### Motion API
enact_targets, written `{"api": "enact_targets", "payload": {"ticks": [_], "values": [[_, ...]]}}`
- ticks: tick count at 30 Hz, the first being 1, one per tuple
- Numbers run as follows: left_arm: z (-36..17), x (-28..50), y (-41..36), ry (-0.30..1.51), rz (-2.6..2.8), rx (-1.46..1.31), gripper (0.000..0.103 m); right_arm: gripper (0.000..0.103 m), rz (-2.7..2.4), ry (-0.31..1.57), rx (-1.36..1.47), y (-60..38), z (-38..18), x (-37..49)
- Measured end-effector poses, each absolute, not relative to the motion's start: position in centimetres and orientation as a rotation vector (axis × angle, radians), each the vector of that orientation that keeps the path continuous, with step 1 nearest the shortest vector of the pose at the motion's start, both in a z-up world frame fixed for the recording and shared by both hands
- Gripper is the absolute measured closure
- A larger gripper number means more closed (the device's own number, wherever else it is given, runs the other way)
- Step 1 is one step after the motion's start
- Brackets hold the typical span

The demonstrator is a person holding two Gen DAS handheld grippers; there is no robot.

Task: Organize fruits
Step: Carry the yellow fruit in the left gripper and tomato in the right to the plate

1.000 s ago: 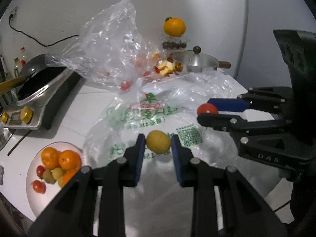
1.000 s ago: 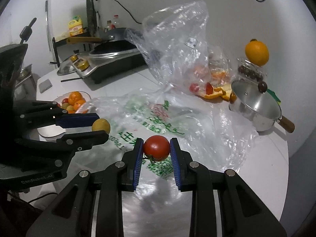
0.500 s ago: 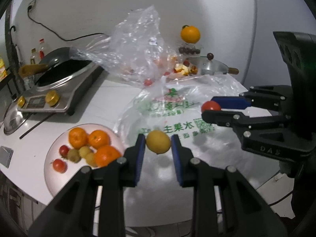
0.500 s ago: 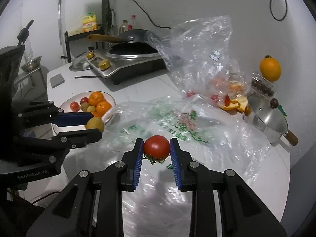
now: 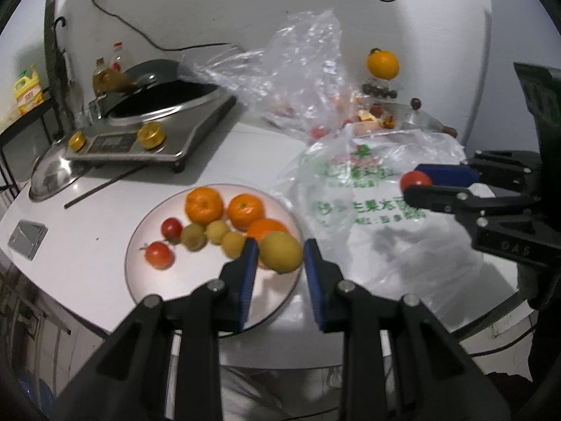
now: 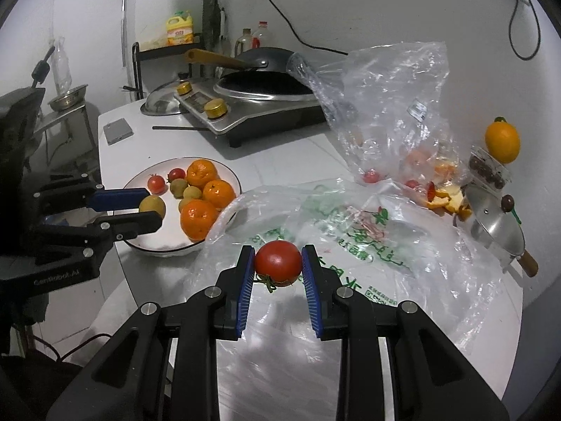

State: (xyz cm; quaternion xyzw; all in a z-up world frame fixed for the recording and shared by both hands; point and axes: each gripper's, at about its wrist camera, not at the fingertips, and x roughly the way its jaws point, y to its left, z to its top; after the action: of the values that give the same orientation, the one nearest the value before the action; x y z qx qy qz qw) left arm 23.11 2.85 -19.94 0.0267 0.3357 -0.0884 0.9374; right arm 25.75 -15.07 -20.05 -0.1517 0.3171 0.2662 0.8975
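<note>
**Two fruits held above the table**

A yellow-green lemon (image 5: 280, 256) is clamped between the blue pads of the left gripper (image 5: 280, 263), above the near edge of the white plate (image 5: 140, 242) of oranges and small fruits. A red tomato (image 6: 277, 262) is gripped by the right gripper (image 6: 277, 270), over the printed plastic bag (image 6: 385, 263) spread beside the plate.

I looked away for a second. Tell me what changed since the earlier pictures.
The left tongs carried the yellow fruit from over the printed bag to above the plate. The right tongs followed toward it with the tomato, still over the bag. Both grips stayed shut; nothing released.
</note>
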Motion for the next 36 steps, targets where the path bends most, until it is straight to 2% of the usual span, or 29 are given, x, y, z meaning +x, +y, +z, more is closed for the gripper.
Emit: {"api": "enact_targets", "payload": {"ticks": [36], "values": [[-24.7, 28.1, 7.9, 0.765, -0.104, -0.010, 0.075, 0.074, 0.656, 0.716, -0.348, -9.0, -22.6, 28.5]]}}
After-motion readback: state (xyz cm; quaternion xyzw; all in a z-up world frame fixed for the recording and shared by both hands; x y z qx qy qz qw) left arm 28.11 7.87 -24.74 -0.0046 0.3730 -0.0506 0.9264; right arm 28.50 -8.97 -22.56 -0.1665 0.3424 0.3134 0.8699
